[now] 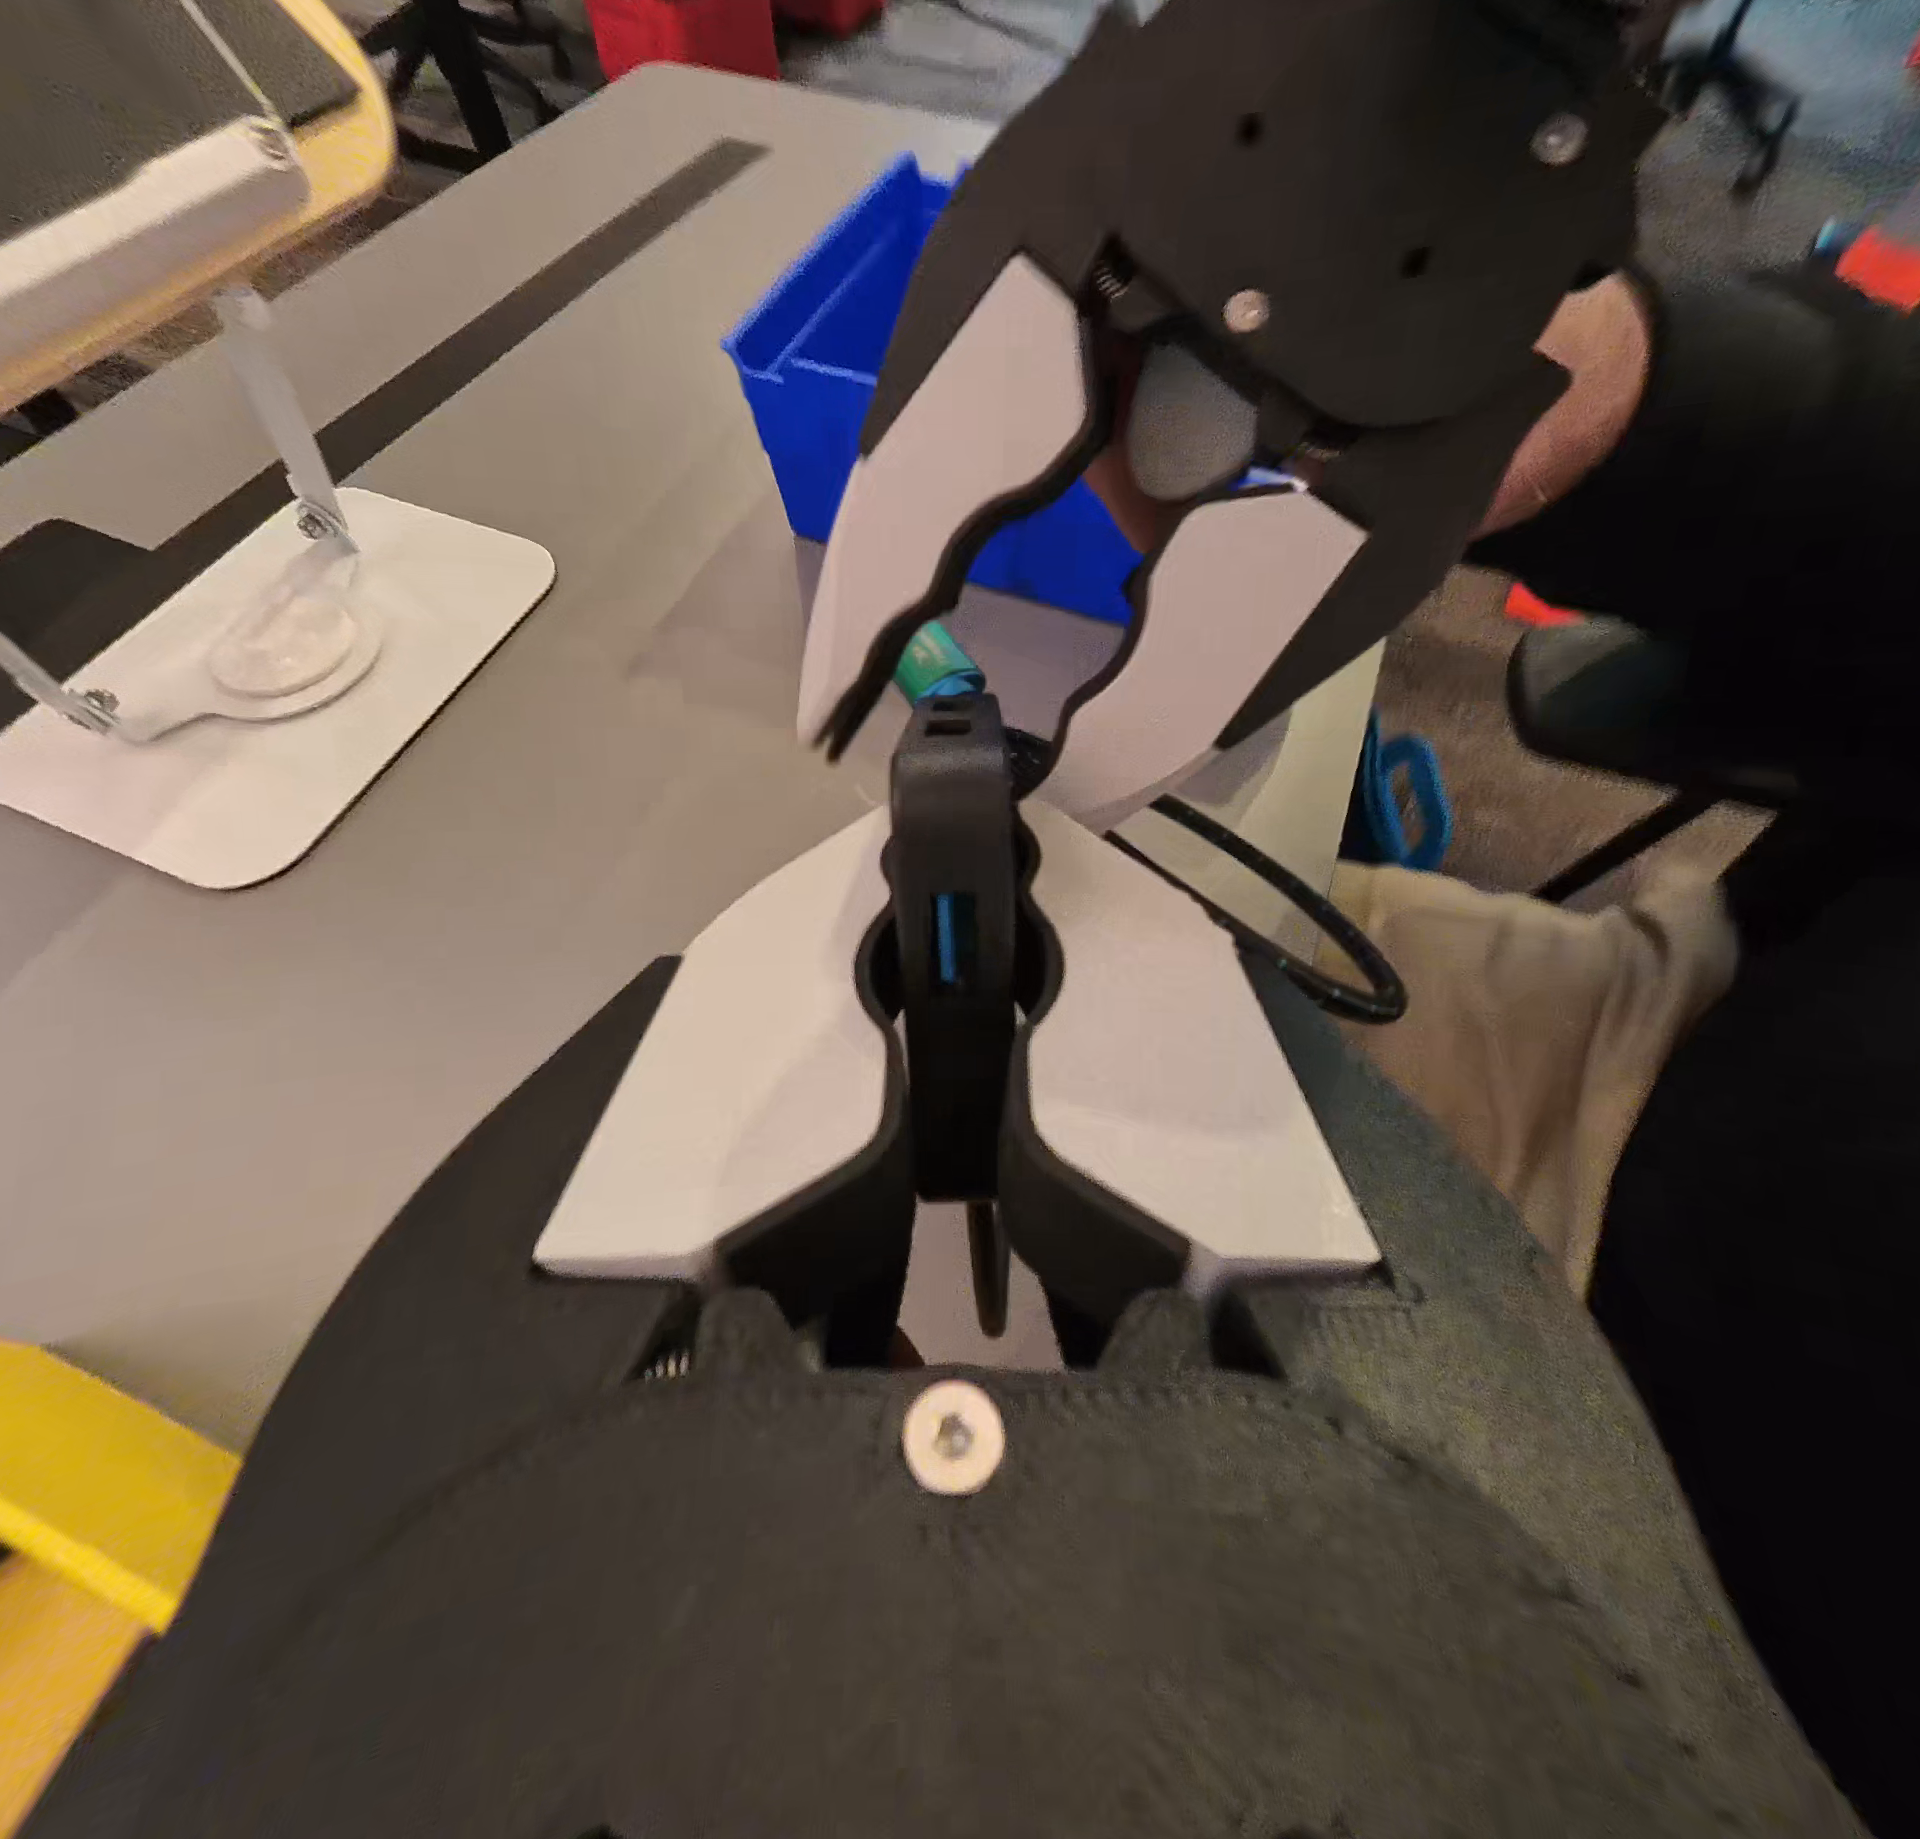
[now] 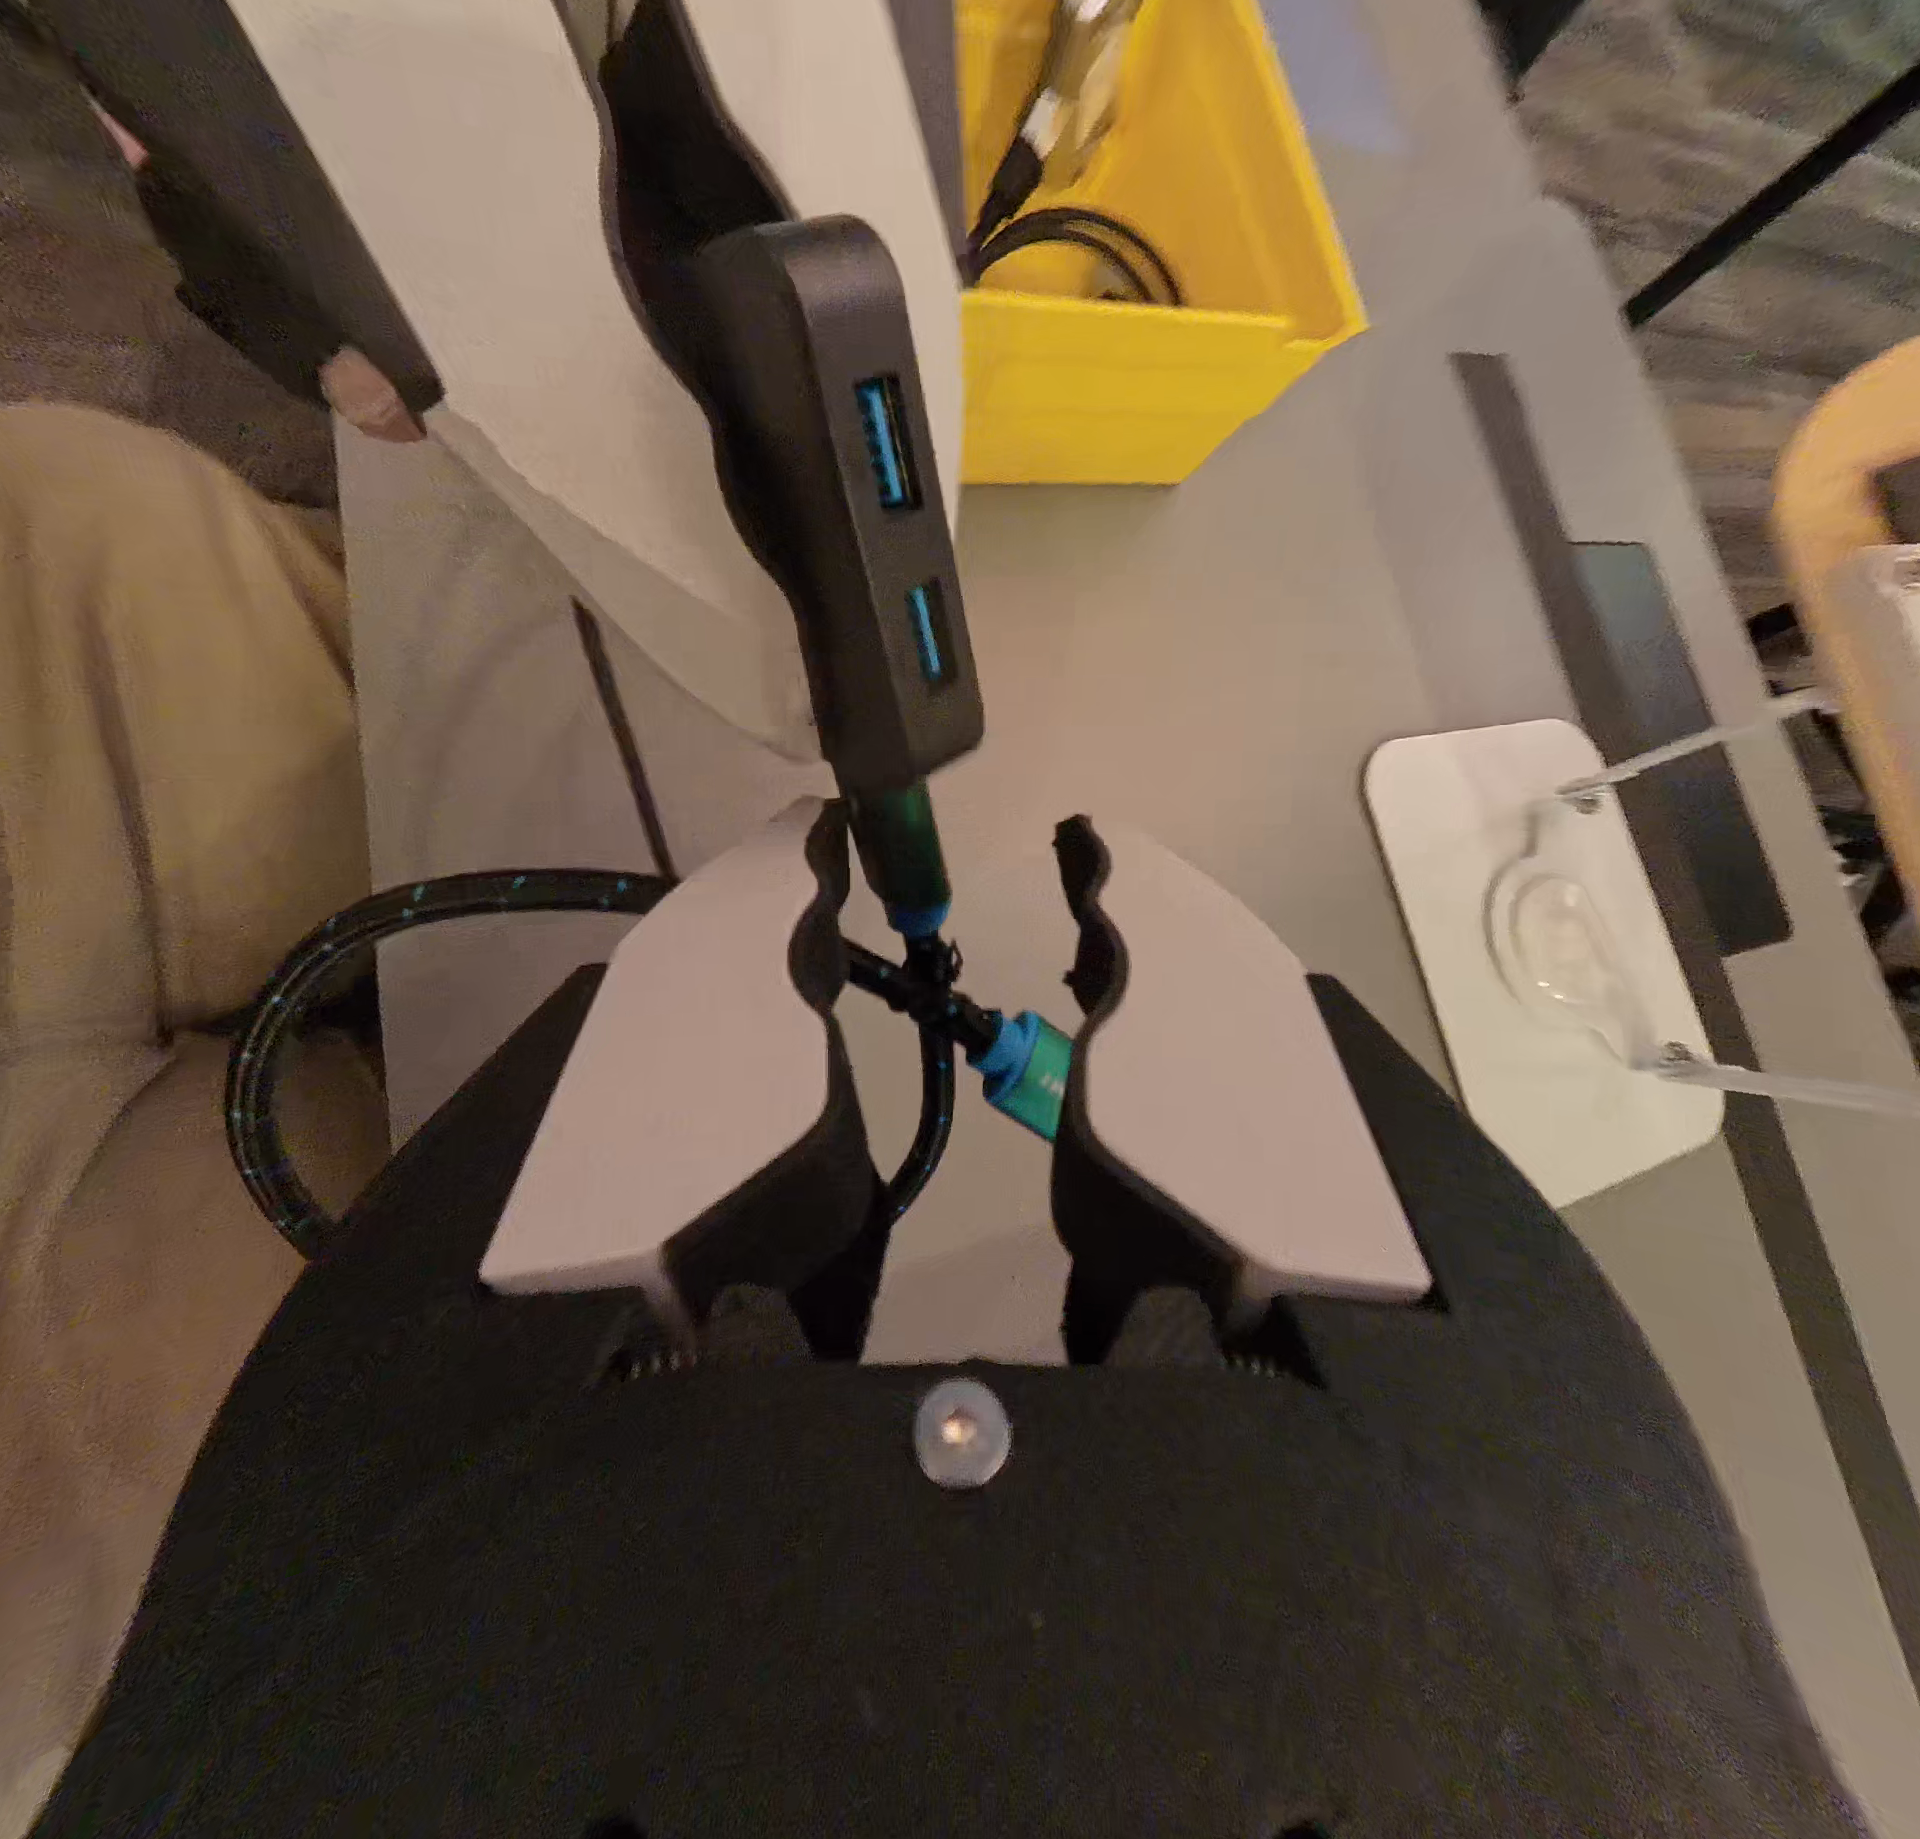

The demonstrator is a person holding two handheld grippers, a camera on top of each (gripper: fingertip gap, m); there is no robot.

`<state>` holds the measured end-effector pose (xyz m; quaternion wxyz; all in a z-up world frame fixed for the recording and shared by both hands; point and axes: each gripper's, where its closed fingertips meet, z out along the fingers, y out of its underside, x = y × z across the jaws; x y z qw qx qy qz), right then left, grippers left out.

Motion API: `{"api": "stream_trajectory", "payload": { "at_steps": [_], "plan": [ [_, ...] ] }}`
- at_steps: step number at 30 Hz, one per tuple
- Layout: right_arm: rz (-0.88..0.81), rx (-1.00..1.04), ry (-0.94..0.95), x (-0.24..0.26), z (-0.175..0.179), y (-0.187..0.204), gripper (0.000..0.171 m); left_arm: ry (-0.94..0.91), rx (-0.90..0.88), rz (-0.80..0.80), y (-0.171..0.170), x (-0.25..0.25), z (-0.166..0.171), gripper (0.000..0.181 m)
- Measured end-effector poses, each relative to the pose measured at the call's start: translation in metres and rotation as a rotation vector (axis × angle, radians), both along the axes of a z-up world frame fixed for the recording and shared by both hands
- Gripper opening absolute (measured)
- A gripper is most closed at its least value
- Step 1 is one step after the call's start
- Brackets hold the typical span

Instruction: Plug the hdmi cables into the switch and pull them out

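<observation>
Left claw [image 1: 951, 833] is clamped on the black switch [image 1: 951, 958], holding it edge-up above the grey surface [image 1: 468, 1010]; the fingers [image 1: 769, 1062] press against both flat sides. In the right wrist view the switch [image 2: 842, 501] shows two blue ports on its side face, no readable marking on the body. One hdmi cable plug [image 2: 902, 854], green shell with blue collar, is seated in the end of the switch. The second plug [image 2: 1023, 1067], same green and blue, hangs free just below it, against the inner edge of one finger of the right claw [image 2: 951, 844]. That plug carries small pale lettering, too blurred to make out. Right claw is spread: a clear gap between the tips, with the seated plug and black braided cable [image 2: 312, 968] inside the gap, nothing pinched. The cable loops off past the surface edge. From the left wrist view, the right claw [image 1: 940, 740] points down at the top of the switch. Blue bin [image 1: 821, 376] behind it, yellow bin [image 2: 1143, 376] with more cables on the other side, and a white stand base [image 1: 260, 688] with clear arms on the surface.
</observation>
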<state>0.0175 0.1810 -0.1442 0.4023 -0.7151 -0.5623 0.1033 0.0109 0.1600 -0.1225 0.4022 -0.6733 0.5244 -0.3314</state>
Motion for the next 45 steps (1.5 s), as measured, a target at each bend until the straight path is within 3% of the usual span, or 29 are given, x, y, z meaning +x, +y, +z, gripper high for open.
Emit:
{"api": "stream_trajectory", "payload": {
  "at_steps": [3,8,12,23,40,45],
  "plan": [
    [-0.013,0.066,0.001,0.006,0.012,0.002,0.035,-0.095,-0.105,0.050,0.005,-0.002,0.006,0.014],
    [-0.027,0.153,-0.187,0.006,0.000,0.002,0.031,-0.148,-0.217,0.089,0.003,0.008,0.003,0.014],
    [-0.040,0.167,-0.197,0.006,-0.009,0.007,0.018,-0.205,-0.302,0.133,0.006,0.010,0.004,0.014],
    [-0.009,0.501,-0.322,0.008,0.000,0.015,0.019,-0.244,-0.339,0.153,0.006,0.008,0.006,0.015],
    [0.120,0.237,-0.081,0.005,0.002,-0.004,0.017,-0.268,-0.349,0.060,-0.004,0.011,0.014,0.014],
    [0.076,0.256,-0.146,0.006,0.002,-0.003,0.022,-0.257,-0.344,0.081,-0.004,0.011,0.013,0.014]
  ]
}}
